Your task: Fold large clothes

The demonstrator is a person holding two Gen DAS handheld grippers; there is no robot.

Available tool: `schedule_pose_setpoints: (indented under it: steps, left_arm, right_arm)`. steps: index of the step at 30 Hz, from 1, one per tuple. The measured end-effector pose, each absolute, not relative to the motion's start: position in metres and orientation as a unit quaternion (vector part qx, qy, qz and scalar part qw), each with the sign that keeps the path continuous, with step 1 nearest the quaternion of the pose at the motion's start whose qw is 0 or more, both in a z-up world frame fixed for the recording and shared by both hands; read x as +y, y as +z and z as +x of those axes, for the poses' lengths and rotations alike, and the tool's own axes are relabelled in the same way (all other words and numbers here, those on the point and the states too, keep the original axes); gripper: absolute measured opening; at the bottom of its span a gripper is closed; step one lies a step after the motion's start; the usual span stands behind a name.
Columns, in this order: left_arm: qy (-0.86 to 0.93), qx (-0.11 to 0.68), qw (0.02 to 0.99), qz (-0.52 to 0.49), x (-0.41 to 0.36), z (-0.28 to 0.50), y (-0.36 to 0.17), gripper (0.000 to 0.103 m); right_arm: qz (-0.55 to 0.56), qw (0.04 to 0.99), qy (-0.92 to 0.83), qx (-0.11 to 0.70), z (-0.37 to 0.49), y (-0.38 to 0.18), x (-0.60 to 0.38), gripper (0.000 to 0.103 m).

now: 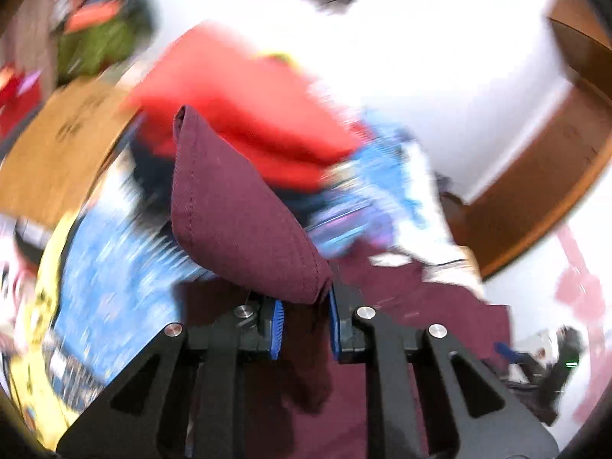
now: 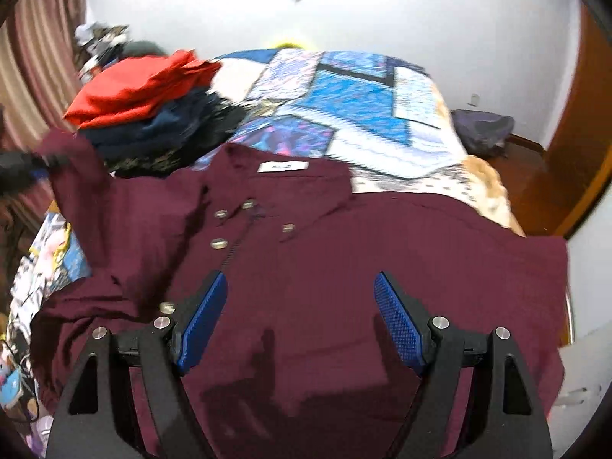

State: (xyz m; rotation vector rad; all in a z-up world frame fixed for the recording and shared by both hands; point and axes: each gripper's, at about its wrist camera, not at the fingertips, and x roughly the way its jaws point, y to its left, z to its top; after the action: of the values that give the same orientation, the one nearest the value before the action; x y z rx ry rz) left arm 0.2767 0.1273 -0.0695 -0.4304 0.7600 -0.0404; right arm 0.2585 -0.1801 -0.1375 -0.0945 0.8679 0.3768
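A maroon button-up shirt [image 2: 344, 252] lies spread on the bed, collar and white label at the far side. My right gripper [image 2: 300, 317] is open and empty, hovering just above the shirt's body. My left gripper [image 1: 306, 325] is shut on the maroon shirt [image 1: 237, 206], pinching a hemmed edge that sticks up past the blue pads. It also shows at the left edge of the right wrist view [image 2: 23, 168], lifting a sleeve. The left wrist view is motion-blurred.
A pile of folded clothes, red [image 2: 134, 88] on top of dark blue, sits at the bed's far left. A blue patterned bedspread [image 2: 344, 103] covers the bed. A cardboard box [image 1: 57, 145] is at the left. A wooden door [image 2: 585, 153] is on the right.
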Motion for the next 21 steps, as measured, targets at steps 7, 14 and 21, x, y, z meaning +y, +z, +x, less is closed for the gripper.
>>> schedule_pose_setpoints:
  steps: [7,14,21]
  left_arm:
    - [-0.158,0.306,0.927,-0.15,-0.005,0.311,0.02,0.018]
    - [-0.242,0.396,0.885,-0.032,-0.153,0.343,-0.01,0.021]
    - [-0.258,0.46,0.848,0.042,-0.175,0.329,-0.073,0.049]
  right_arm:
    - [-0.004,0.903,0.142,0.407,0.252,-0.125,-0.235,0.076]
    - [0.034,0.908,0.113,0.402,0.24,-0.117,-0.277,0.076]
    - [0.07,0.895,0.116,0.424,0.237,-0.13,-0.294,0.076]
